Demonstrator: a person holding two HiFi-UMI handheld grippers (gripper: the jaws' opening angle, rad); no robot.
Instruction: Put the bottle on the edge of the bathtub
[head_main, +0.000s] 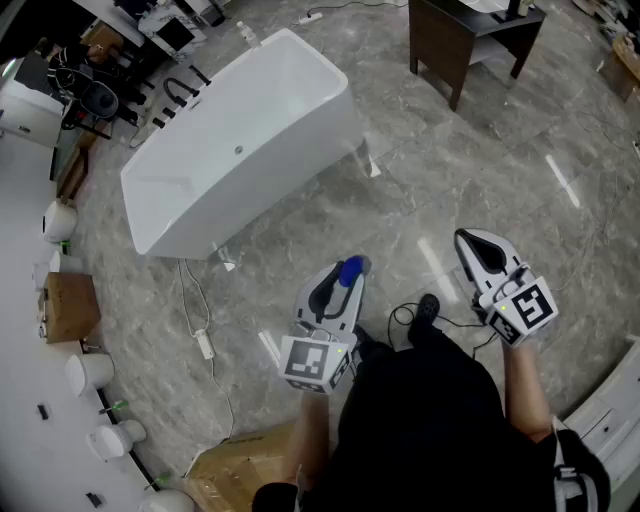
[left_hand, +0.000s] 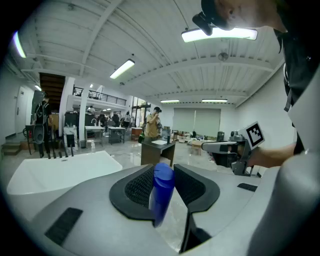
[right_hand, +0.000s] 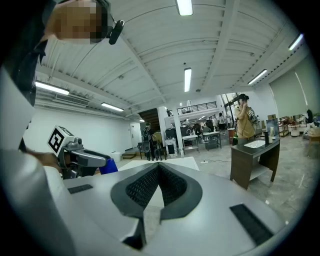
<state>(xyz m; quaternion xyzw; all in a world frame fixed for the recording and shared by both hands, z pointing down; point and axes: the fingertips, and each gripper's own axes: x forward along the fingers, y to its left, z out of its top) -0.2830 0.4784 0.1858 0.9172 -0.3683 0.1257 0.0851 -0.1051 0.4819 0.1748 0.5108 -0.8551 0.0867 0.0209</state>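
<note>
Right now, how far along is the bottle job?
Done: left gripper is shut on the blue bottle. In hand: it's held above the floor, apart from the bathtub. Left: carry it over, set it on the bathtub's edge. Right gripper is shut, empty.

One bathtub (head_main: 255, 185), one bottle (head_main: 351, 268) (blue), two grippers (head_main: 343, 281) (head_main: 470, 240), one dark table (head_main: 440, 45).

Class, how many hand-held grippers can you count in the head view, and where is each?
2. Left gripper: lower centre, shut on the blue bottle. Right gripper: lower right, jaws together, empty. None appears hidden.
</note>
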